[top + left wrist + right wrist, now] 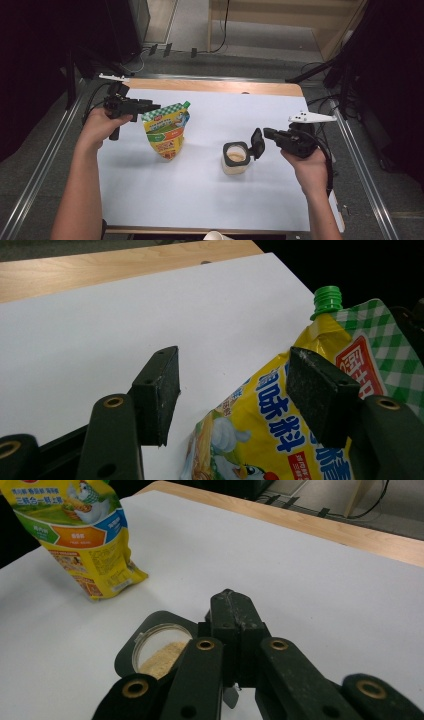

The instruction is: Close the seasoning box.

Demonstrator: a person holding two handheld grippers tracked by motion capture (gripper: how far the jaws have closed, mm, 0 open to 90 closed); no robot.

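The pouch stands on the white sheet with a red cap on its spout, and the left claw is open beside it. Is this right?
Not quite: the cap is green, not red, as the left gripper view shows. The pouch does stand on the white sheet, with the left claw open beside it.

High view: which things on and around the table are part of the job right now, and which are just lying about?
In the job:
- yellow seasoning pouch, between the open jaws of the left gripper
- powder jar, its flip lid pinched by the right gripper

Lying about:
- paper cup at the near table edge
- cables on the floor beyond the table
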